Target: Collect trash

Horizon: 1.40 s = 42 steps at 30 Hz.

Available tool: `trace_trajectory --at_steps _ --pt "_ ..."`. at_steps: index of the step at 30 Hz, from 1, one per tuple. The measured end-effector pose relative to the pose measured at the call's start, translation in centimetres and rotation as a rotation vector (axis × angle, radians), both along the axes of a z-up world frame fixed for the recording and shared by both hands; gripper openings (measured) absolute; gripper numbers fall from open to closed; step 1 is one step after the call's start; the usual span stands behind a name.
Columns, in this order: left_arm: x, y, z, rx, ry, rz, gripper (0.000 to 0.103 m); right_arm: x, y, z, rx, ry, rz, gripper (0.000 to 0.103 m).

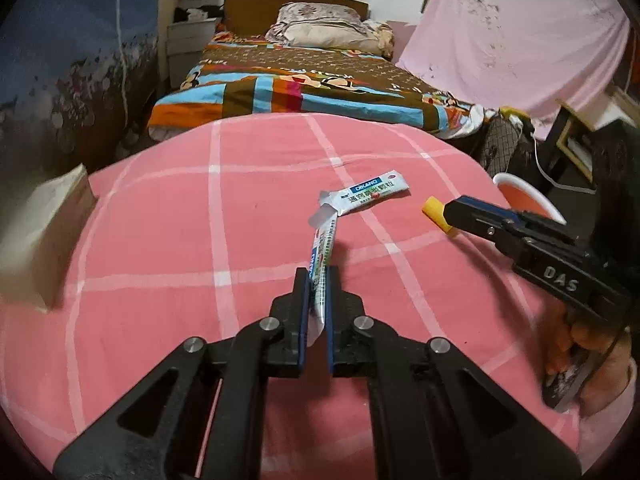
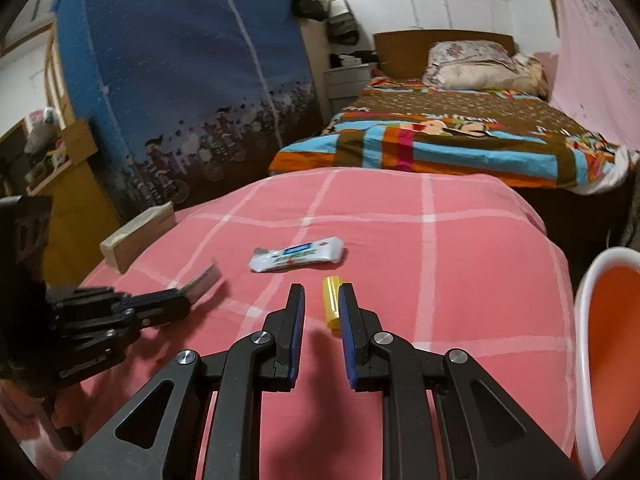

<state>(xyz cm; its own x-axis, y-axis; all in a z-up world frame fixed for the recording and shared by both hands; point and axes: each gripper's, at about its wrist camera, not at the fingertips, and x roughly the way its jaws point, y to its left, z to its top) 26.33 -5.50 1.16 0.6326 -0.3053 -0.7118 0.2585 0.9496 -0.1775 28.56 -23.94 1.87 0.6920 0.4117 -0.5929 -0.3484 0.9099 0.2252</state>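
Observation:
My left gripper (image 1: 318, 274) is shut on a white and green sachet wrapper (image 1: 322, 248), which sticks up from its pads over the pink checked bedcover (image 1: 160, 220). The right wrist view shows this gripper (image 2: 186, 300) low on the left with the blurred wrapper (image 2: 204, 280). A second sachet (image 1: 372, 194) (image 2: 298, 254) lies flat on the cover further ahead. My right gripper (image 2: 322, 294) (image 1: 448, 212) holds a small yellow tube (image 2: 333, 306) (image 1: 438, 210) against its right pad, a little above the cover.
An orange bin with a white rim (image 1: 520, 184) (image 2: 584, 300) stands off the right edge of the pink bed. A pale wooden block (image 1: 44, 232) (image 2: 136, 236) sits at the left edge. Beyond lies a second bed with a colourful blanket (image 1: 300, 84).

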Motion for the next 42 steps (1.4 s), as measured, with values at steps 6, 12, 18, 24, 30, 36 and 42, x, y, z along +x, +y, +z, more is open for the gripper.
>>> trace_trajectory --at_steps 6,12,18,24,30,36,42 --pt "-0.1 -0.2 -0.3 -0.031 0.013 0.011 0.0 1.4 0.2 -1.2 -0.005 0.092 0.006 0.017" --pt "-0.3 -0.1 -0.1 -0.085 -0.003 0.035 0.0 1.5 -0.3 -1.5 0.019 0.104 0.015 0.014" --pt "-1.3 -0.4 1.0 -0.127 -0.072 0.06 0.0 -0.1 0.0 -0.3 0.017 0.015 0.038 0.014" --pt "-2.2 -1.0 3.2 -0.197 -0.173 0.067 0.0 -3.3 -1.1 2.2 0.072 -0.196 0.021 0.014" --pt "-3.2 -2.7 5.4 -0.212 -0.293 0.052 0.0 -6.7 -3.5 4.7 0.176 -0.41 -0.044 0.014" --pt "-4.4 -5.6 7.4 -0.201 -0.419 -0.005 0.0 -9.5 -5.3 6.4 0.1 -0.581 -0.126 0.014" --pt "-5.6 -9.5 9.1 -0.168 -0.545 -0.093 0.0 -11.1 -8.0 6.9 0.069 -0.661 -0.226 0.014"
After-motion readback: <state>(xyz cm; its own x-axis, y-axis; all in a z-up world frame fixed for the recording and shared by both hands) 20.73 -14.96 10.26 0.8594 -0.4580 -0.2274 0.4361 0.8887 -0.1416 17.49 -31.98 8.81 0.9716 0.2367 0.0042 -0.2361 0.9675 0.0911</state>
